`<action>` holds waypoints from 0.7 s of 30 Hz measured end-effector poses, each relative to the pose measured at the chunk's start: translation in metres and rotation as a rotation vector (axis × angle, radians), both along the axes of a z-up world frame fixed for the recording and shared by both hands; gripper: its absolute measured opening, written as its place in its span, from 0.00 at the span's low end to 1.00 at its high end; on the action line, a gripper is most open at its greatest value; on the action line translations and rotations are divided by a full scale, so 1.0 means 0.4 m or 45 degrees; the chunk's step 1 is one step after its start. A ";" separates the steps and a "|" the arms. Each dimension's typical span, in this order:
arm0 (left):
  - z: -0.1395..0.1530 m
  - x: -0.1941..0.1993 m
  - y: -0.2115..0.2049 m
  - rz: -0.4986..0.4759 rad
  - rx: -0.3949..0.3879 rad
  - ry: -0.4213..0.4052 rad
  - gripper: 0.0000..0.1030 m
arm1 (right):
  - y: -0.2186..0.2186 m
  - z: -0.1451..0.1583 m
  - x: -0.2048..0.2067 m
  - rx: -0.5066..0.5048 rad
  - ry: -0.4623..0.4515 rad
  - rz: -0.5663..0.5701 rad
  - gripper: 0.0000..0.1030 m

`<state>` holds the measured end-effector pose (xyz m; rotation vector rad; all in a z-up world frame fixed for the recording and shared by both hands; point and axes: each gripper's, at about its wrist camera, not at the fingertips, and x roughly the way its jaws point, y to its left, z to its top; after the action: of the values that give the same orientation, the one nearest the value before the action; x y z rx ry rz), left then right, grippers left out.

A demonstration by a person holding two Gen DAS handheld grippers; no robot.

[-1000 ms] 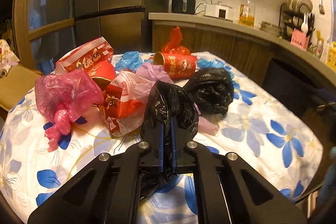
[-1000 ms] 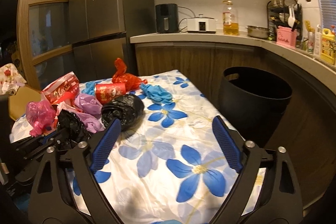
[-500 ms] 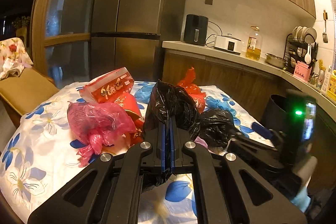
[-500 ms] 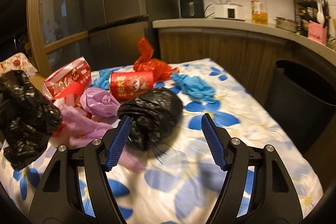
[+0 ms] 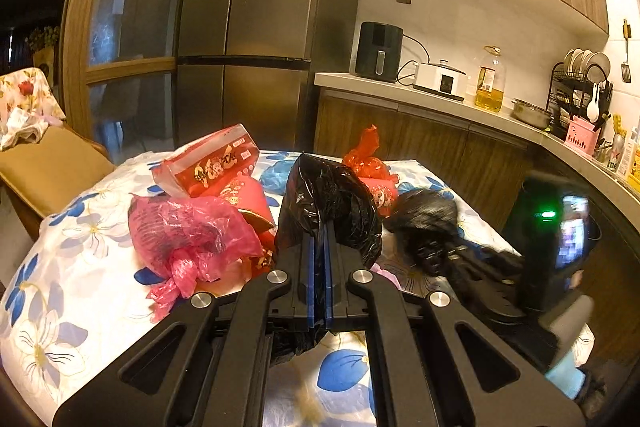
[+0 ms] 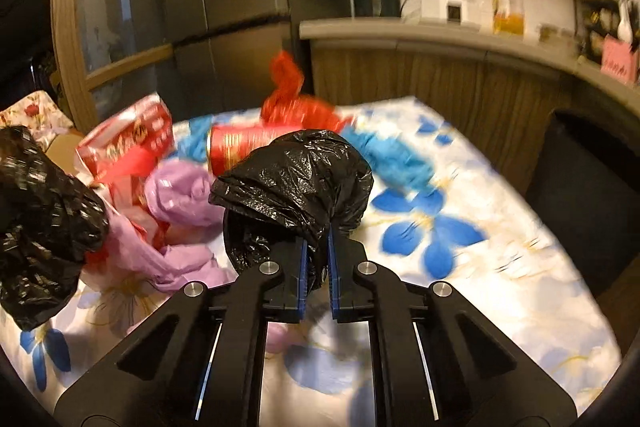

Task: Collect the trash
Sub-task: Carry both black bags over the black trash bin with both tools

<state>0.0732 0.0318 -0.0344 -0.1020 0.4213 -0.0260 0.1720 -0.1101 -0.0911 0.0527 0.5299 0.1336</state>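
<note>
While both grippers are clamped on crumpled plastic, each holds a separate black bag over the table point(image 5: 68, 291) with its blue-flowered cloth. The left gripper point(image 5: 319, 267) has its blue-lined jaws pressed together on the first black bag point(image 5: 332, 203), which bulges above the fingertips and trails a tail below them. The right gripper point(image 6: 317, 269) pinches the gathered neck of the second black bag point(image 6: 296, 179), its jaws nearly closed with plastic squeezed between them; the bag's bulk swells above and left of the fingers. Behind these lies a heap of trash: a pink bag point(image 5: 188, 239) at the left, a red-and-white snack packet point(image 5: 208, 163) farther back, a red can point(image 6: 244, 143) on its side, a knotted red bag point(image 5: 366, 155), a lilac bag point(image 6: 184, 195) and a blue bag point(image 6: 396, 159). At the table's right edge stands a dark bin point(image 6: 592, 195), below the wooden counter point(image 6: 440, 31).
</note>
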 end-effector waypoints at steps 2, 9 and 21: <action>0.008 -0.004 -0.005 -0.003 -0.001 -0.006 0.03 | -0.023 0.030 -0.030 0.022 -0.032 -0.005 0.08; 0.038 -0.023 -0.055 -0.041 0.005 -0.031 0.03 | -0.096 0.103 -0.143 0.049 -0.116 -0.025 0.08; 0.083 0.003 -0.176 -0.179 0.010 -0.063 0.03 | -0.245 0.166 -0.252 0.041 -0.212 -0.162 0.08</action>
<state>0.0742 -0.0385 -0.0014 -0.0638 0.3785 -0.1652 0.0714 -0.2081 -0.0246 0.1056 0.3574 0.0216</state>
